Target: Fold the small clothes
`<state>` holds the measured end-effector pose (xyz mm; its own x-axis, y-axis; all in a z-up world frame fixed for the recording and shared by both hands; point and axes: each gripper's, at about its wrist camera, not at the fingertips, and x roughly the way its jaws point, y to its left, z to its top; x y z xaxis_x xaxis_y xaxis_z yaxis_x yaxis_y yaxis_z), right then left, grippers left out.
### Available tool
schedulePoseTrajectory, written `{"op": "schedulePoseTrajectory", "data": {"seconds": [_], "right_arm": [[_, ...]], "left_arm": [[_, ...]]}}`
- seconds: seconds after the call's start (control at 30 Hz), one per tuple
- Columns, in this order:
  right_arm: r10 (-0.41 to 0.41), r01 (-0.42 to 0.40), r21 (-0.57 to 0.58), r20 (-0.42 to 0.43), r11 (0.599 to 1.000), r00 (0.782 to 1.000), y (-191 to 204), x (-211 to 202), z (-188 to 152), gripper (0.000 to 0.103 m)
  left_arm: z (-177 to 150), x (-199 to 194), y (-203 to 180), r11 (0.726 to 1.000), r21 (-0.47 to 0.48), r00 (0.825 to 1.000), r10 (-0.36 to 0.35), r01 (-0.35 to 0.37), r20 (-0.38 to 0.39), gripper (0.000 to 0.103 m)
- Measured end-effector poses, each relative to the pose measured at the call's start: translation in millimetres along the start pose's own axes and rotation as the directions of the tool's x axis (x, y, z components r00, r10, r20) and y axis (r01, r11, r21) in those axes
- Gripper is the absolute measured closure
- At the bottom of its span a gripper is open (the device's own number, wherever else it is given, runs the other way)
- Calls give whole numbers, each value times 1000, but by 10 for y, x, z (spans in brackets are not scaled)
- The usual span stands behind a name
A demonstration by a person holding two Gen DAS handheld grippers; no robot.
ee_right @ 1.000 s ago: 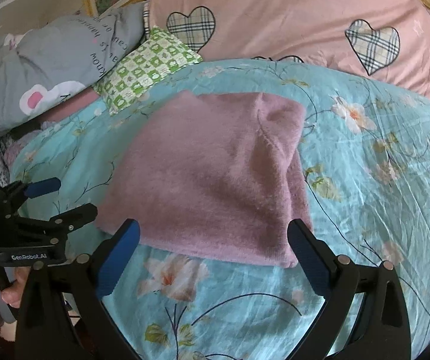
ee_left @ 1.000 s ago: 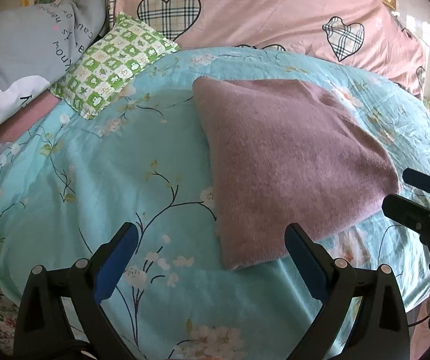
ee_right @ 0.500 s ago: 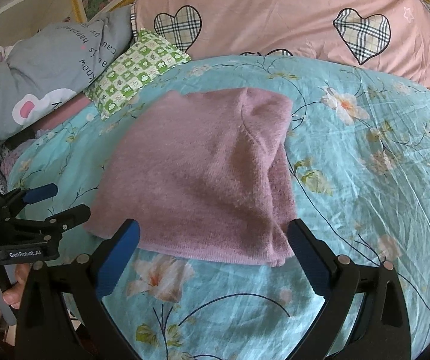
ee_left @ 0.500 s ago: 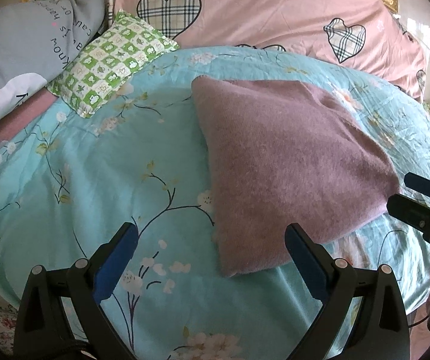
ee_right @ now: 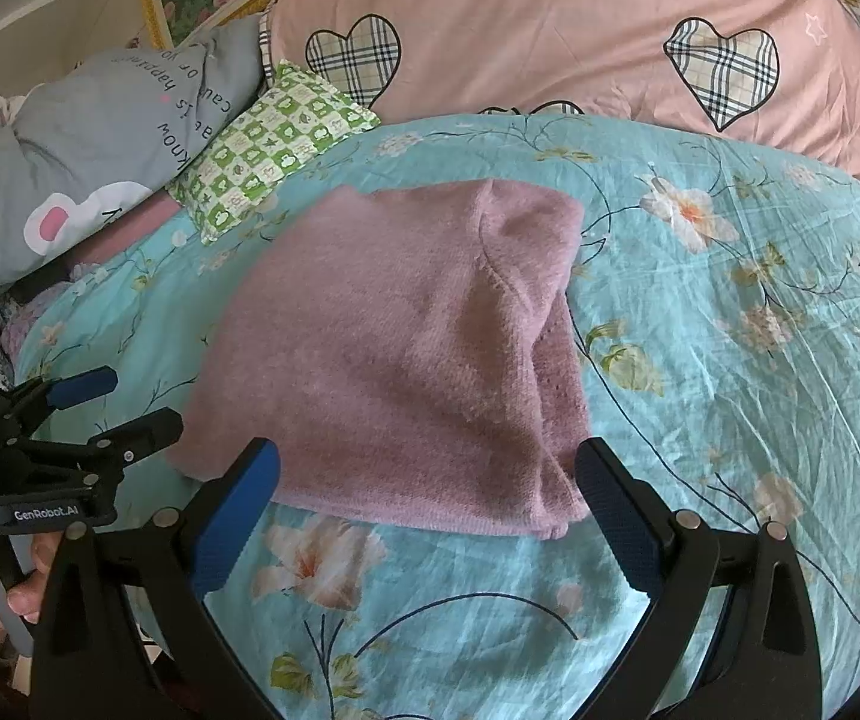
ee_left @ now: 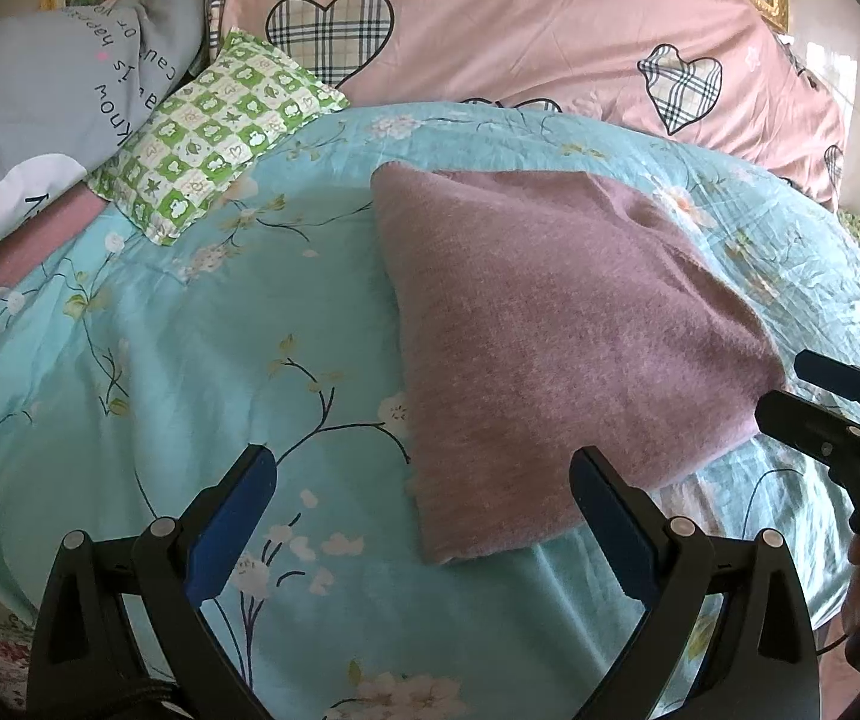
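Where pillows (ee_left: 490,30) end, floral sheet (ee_left: 190,348) bears folded knit (ee_left: 550,324).

Left wrist view: we look forward along the left gripper (ee_left: 421,486) from low over the bed's near edge, toward the headboard. Right wrist view: same heading along the right gripper (ee_right: 427,480), from further right. Both sit near the folded mauve garment (ee_left: 556,336) — shared ground, with the green checked pillow (ee_right: 271,147). Each view catches the other gripper at its edge.
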<state>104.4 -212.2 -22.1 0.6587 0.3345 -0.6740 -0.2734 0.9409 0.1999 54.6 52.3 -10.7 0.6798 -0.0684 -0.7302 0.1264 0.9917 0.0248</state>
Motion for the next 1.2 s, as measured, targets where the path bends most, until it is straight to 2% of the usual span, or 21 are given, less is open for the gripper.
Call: {"op": "schedulePoseTrajectory", "data": {"seconds": [0.4, 1.2], "right_arm": [[9, -9, -6, 23, 1000, 1000, -8, 48, 91, 4], [17, -17, -18, 17, 1000, 1000, 49, 70, 97, 4]], "left_arm": [[53, -18, -26, 1000, 0, 999, -13, 13, 39, 4], [34, 22, -26, 1000, 7, 999, -16, 16, 31, 4]]}}
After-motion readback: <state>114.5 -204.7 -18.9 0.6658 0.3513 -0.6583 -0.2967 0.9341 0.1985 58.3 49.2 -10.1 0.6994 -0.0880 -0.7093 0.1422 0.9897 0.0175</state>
